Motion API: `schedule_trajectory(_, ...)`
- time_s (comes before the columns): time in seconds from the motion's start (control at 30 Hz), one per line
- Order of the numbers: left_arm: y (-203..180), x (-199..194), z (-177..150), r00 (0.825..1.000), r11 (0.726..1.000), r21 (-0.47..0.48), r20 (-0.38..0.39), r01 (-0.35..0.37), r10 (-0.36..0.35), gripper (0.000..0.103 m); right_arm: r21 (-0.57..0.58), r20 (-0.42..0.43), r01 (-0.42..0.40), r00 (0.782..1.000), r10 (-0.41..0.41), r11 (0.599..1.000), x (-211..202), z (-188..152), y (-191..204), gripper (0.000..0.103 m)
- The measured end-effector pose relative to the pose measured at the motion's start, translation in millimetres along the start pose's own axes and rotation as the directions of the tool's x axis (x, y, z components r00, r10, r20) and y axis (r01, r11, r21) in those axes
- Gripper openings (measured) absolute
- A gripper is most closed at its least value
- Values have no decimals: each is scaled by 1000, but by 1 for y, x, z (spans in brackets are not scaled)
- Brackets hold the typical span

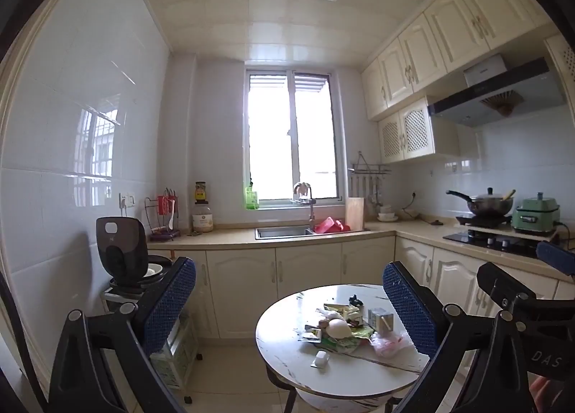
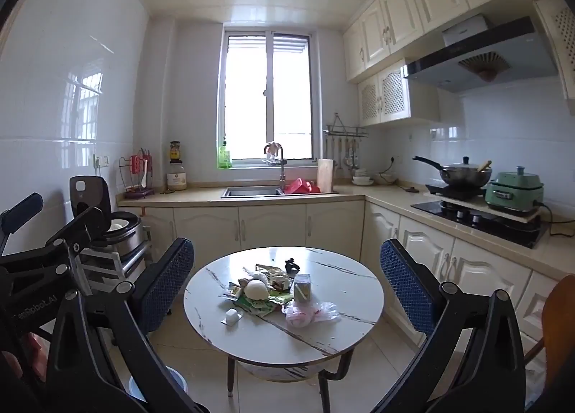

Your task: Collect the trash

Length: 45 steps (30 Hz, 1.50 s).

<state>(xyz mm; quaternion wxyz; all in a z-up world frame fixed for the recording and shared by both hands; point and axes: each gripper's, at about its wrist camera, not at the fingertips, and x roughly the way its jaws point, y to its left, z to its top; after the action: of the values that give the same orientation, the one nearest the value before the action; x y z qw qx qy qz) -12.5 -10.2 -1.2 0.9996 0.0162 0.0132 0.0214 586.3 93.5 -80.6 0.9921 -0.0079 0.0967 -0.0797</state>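
your left gripper (image 1: 287, 308) and right gripper (image 2: 287, 287) both gape wide, empty, facing the trash pile (image 2: 273, 292) on the round table (image 2: 337, 337).

The wrappers in the trash pile (image 2: 267, 290) overlap, too small to tell apart.

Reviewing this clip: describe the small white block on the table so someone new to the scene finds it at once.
Start at the round marble table in the middle of the kitchen, with a trash pile at its centre. The white block lies alone on the near left of that pile, apart from it: small and boxy on a thin flat base, unlike the crumpled wrappers.
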Motion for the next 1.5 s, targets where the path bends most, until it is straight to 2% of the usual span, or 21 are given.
schedule_trajectory(0.47, -13, -12, -6, 1000, 1000, -5, 21, -6, 6, 102, -6, 14, -5, 1000, 5, 1000, -4, 2, 1, 103)
schedule_trajectory(1.5, -5, -10, -4, 1000, 1000, -11, 27, -5, 6, 102, -5, 11, 0, 1000, 0, 1000, -5, 2, -1, 103)
